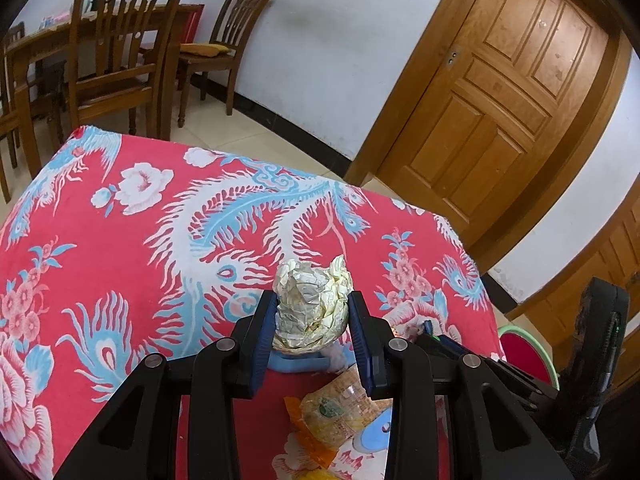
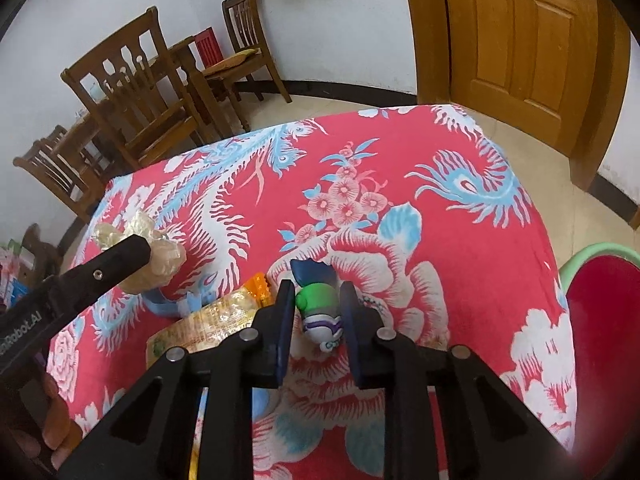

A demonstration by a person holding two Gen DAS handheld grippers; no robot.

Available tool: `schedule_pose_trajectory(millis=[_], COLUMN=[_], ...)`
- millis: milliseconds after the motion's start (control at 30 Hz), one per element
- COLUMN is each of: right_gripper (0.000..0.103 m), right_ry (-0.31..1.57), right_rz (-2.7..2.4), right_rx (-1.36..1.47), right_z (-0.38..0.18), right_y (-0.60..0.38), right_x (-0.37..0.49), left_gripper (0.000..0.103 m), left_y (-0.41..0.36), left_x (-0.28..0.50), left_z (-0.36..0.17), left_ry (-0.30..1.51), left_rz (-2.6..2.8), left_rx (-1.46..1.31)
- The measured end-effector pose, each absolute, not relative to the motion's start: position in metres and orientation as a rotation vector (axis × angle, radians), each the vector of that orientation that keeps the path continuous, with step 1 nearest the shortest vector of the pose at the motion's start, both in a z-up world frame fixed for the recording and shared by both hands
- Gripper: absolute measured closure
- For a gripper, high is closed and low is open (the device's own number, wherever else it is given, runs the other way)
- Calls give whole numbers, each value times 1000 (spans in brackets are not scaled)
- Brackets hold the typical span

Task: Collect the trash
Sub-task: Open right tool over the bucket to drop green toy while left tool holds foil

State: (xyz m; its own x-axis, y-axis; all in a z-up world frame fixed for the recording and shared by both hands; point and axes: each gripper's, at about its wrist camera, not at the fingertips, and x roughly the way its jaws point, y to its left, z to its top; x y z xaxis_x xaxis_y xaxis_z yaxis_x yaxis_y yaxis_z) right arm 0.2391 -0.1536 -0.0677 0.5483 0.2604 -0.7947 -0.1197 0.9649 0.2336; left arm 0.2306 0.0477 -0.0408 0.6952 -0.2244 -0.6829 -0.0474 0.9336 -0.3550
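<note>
A crumpled ball of pale yellowish paper (image 1: 312,306) is clamped between the blue pads of the left gripper (image 1: 314,312), whose jaws are narrowed onto its two sides; the wad is held just above the red flowered tablecloth (image 1: 120,248), with its longer axis roughly upright and a torn peak pointing up and away toward the far edge of the table. In the right wrist view a small green, white and purple wrapper (image 2: 318,310) is seen between the fingers of the right gripper (image 2: 318,300), which are drawn in close to its sides; whether the pads actually press on it cannot be told. Its long axis runs along the fingers, with a dark blue end pointing toward the far edge. A flat yellow-orange snack packet (image 2: 218,322) lies on the cloth between the two grippers. A red bin with a green rim (image 2: 604,312) is seen beyond the table's right edge.
</note>
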Motion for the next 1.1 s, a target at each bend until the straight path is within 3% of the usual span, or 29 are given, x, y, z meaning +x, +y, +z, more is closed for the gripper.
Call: schedule_pose_trajectory(millis=[1100], right_gripper=[78], right_ry=[804], right_rz=[115], right_rx=[324], right_z=[4], right_y=[-278], right_x=[131], left_gripper=[67], left_y=[-22], left_x=[175], left_z=[8], left_ry=[758], left_rz=[-229], left_rx=[-287])
